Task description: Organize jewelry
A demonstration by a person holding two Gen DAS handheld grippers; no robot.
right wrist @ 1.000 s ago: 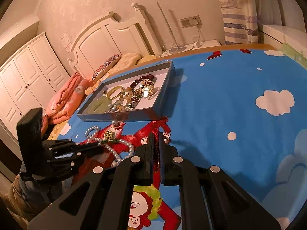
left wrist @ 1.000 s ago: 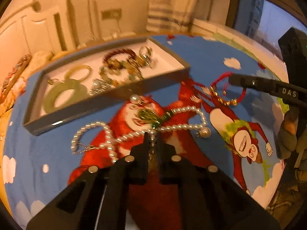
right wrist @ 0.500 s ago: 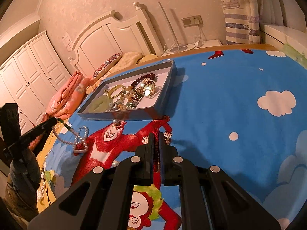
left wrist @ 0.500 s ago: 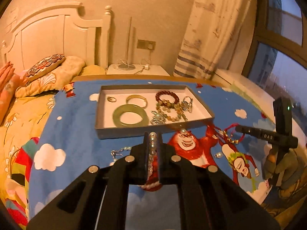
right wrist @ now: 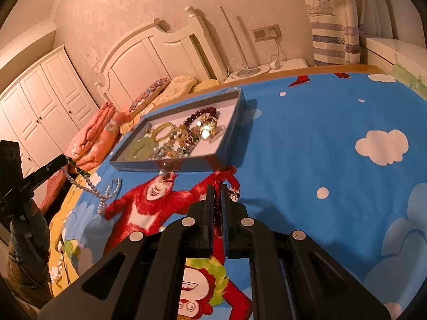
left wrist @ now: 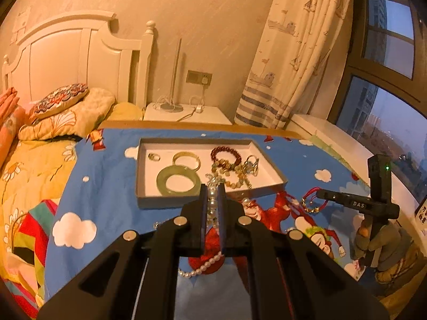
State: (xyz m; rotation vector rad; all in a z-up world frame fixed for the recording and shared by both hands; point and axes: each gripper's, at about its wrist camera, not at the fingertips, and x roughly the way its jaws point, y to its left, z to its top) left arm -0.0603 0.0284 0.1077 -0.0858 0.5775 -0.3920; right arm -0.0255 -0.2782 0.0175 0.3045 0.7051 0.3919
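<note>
Pearl necklace point(left wrist: 212, 205): white beads, lifted, strand hanging slack with one end trailing on the bedspread. Red cord bracelet point(left wrist: 311, 200): gold beads, raised, apparently partly touching the fabric. Tray point(left wrist: 149, 200): shallow, grey-walled, flat on the bed; holds a green jade bangle point(left wrist: 178, 180), gold bangle point(left wrist: 186, 158), dark red bead bracelet point(left wrist: 225, 153), small ring point(left wrist: 154, 156).

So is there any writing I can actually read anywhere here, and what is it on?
"DAS" – white letters on the right gripper, seen from the left wrist view.
Red characters on a white sign at the right edge: cut off, unreadable.
Paper note on the wall by the headboard: too small to read.
White marking on the left gripper, right wrist view: too blurred to read.
Nothing readable on the tray or blanket.
</note>
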